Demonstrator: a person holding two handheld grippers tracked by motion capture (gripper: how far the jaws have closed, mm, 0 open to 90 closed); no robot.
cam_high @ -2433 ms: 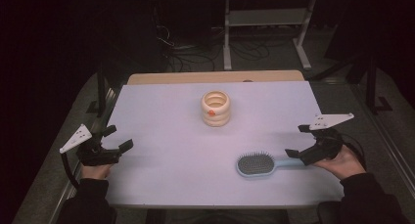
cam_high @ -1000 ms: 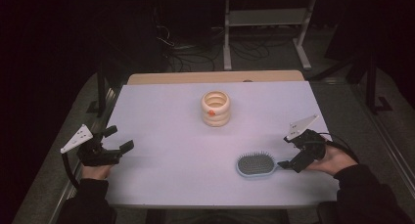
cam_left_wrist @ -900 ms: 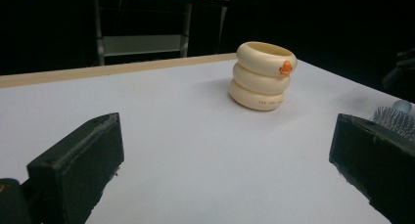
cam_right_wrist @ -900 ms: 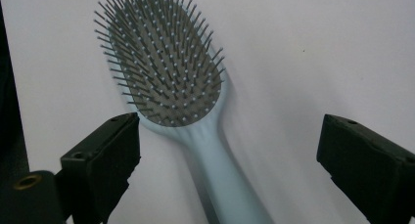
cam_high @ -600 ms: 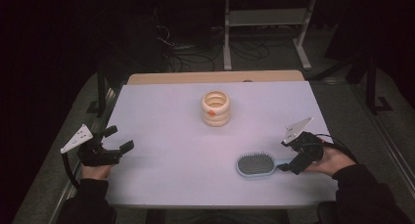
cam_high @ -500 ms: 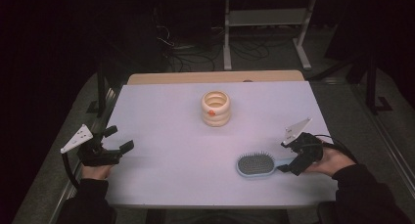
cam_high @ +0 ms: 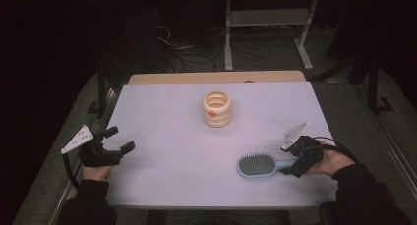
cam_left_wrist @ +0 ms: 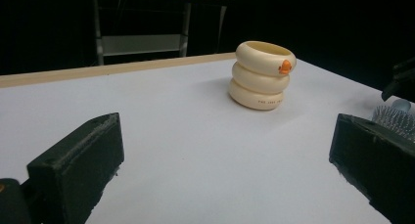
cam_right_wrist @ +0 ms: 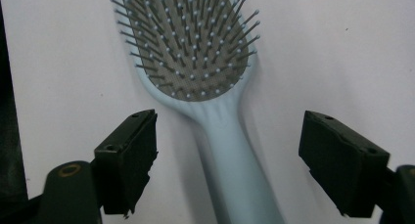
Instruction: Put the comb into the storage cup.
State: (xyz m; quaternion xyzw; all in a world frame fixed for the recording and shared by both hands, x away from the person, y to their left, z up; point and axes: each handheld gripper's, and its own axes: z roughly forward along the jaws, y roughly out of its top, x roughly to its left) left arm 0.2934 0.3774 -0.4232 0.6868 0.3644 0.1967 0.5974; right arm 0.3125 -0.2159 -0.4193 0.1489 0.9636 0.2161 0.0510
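Observation:
A light blue hairbrush (cam_high: 257, 165) lies bristles up at the table's right front, handle pointing right. In the right gripper view the hairbrush (cam_right_wrist: 210, 77) runs up the middle, its handle between my two pads with a gap on each side. My right gripper (cam_high: 291, 165) straddles that handle; its jaws have just been closing and still stand open, not touching it. A cream holder of stacked rings (cam_high: 217, 108) with an orange mark stands at the table's centre back, also seen as the ring holder (cam_left_wrist: 263, 75) from the left. My left gripper (cam_high: 119, 139) rests open at the left edge, empty.
The white tabletop (cam_high: 172, 161) spreads between both hands, with a wooden strip (cam_high: 216, 77) along its far edge. A metal shelf frame (cam_high: 268, 23) and cables stand on the dark floor behind. The other hand's gripper (cam_left_wrist: 401, 79) shows at the right of the left gripper view.
My right gripper has come left and down from beside the brush until its jaws straddle the handle. The left gripper and the ring holder have stayed put.

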